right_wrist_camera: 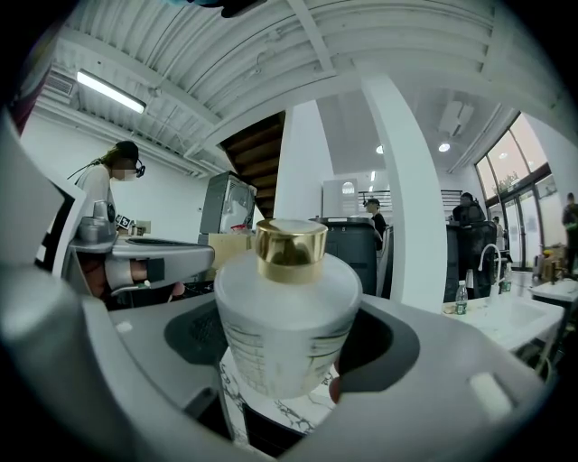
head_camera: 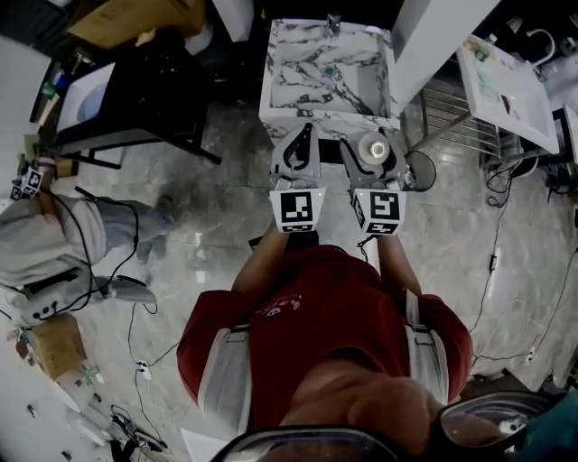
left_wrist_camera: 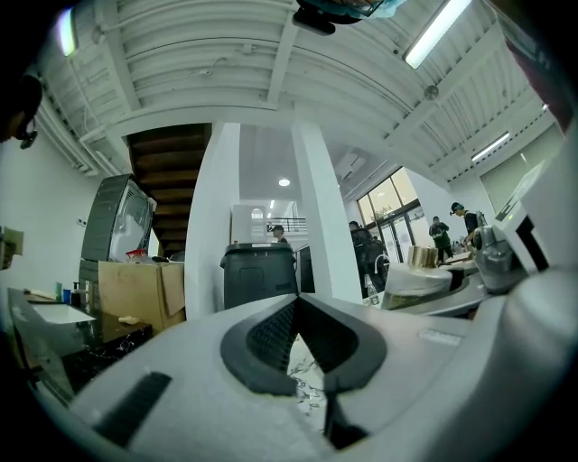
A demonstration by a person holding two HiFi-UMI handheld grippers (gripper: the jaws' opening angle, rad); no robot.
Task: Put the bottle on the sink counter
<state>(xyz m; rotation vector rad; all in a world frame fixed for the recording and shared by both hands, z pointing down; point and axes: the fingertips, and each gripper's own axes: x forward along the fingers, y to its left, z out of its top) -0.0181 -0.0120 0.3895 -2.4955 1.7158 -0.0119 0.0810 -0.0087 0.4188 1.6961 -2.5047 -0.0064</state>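
Observation:
A frosted white bottle (head_camera: 374,147) with a gold cap stands upright between the jaws of my right gripper (head_camera: 373,137), which is shut on its body. In the right gripper view the bottle (right_wrist_camera: 287,311) fills the middle, with the dark pads (right_wrist_camera: 194,338) against its sides. My left gripper (head_camera: 303,135) is beside it on the left, its jaws meeting at the tips with nothing between them. Both grippers point level at the marble sink counter (head_camera: 282,90), just short of its near edge. A strip of marble (left_wrist_camera: 304,379) shows under the left gripper (left_wrist_camera: 296,305).
Left of the sink is a black table (head_camera: 135,90) with a cardboard box (head_camera: 135,18). A person in grey (head_camera: 54,244) is at the far left. A white table (head_camera: 506,81) and a metal rack (head_camera: 456,126) stand to the right. Cables (head_camera: 135,316) lie on the floor.

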